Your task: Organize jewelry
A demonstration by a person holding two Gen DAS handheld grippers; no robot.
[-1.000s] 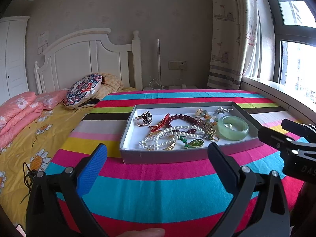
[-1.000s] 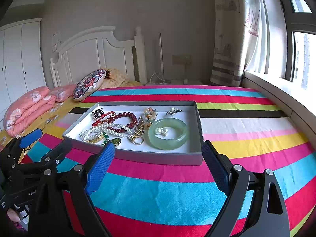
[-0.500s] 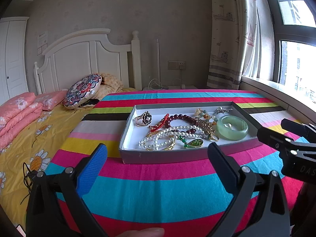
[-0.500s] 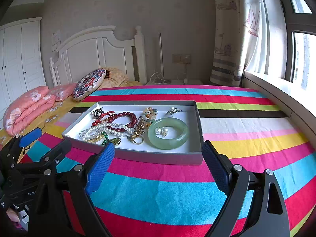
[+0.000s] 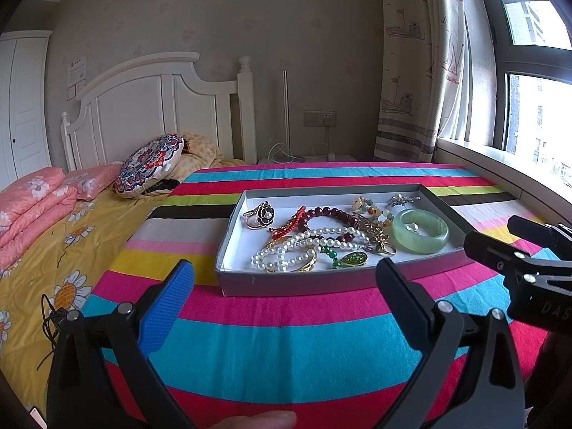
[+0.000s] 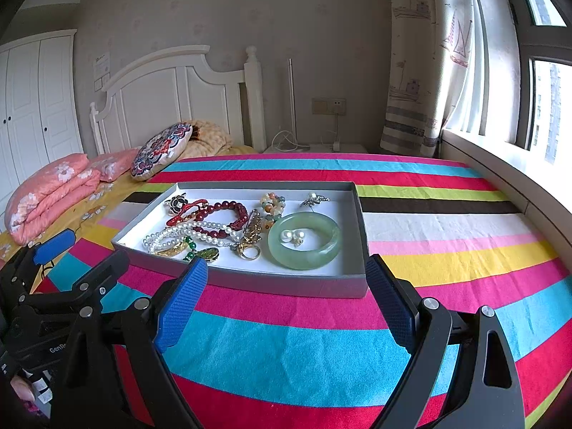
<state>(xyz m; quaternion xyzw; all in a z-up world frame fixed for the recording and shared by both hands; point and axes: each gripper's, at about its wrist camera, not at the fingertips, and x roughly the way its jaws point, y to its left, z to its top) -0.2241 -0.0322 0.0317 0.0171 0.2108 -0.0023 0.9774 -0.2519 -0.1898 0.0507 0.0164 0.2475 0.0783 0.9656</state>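
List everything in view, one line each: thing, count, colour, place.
box: 1, grey, on striped cloth
bangle: 1, pale green, box's right part
pearl earrings: 2, white, inside bangle
pearl strand: 1, white, box's left part
bead bracelet: 1, dark red, box middle
flower ring: 1, black and gold, far left corner
cloth: 1, striped
pillow: 1, patterned, by headboard
left gripper: open
right gripper: open

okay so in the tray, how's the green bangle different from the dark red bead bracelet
The green bangle is one solid, smooth, pale translucent ring; the dark red bead bracelet is a string of small round beads. The bangle lies alone at the tray's window end, with two pearl earrings inside it; the bracelet is tangled with a pearl strand and a red cord piece. The bangle's band is much thicker. Both lie flat inside the tray.
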